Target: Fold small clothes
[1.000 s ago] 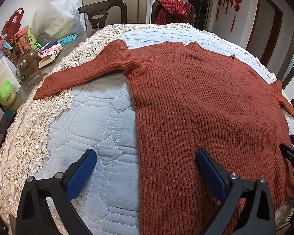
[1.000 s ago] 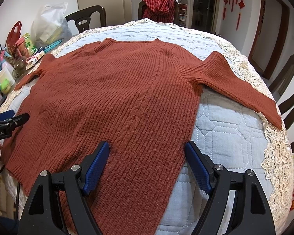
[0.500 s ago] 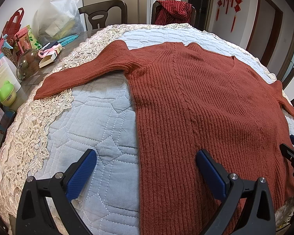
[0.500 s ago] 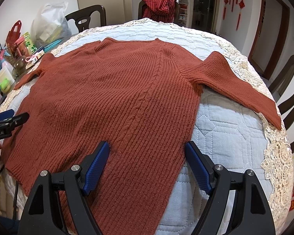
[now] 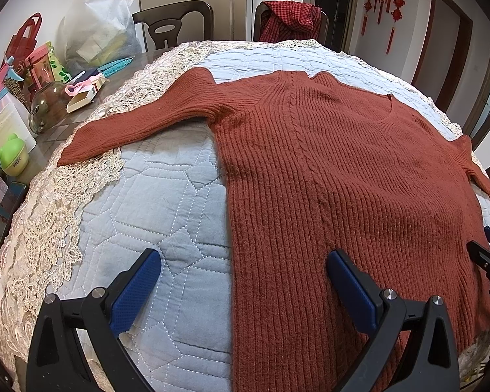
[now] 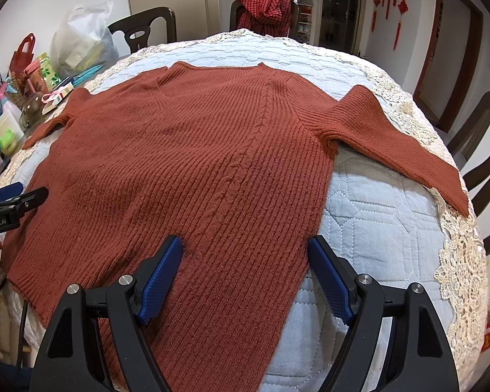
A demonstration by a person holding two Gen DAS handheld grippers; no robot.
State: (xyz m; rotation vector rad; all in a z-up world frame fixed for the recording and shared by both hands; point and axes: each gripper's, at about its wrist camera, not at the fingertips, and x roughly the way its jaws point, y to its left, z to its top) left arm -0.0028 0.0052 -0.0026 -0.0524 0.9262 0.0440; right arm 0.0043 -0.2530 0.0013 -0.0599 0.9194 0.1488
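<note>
I am holding the left gripper [image 5: 241, 284] and right gripper [image 6: 245, 272] wide open and empty over the near hem of the sweater [image 6: 192, 170], which is lying flat on the quilted table [image 5: 166, 196] (sleeves spread for folding).

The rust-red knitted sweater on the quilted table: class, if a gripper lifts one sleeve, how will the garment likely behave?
The sweater looks like thick ribbed knit lying limp, so it would probably droop rather than hold shape. Its sleeve would likely drag the body along. The fuzzy yarn probably grips the quilted cover rather than sliding freely.
</note>
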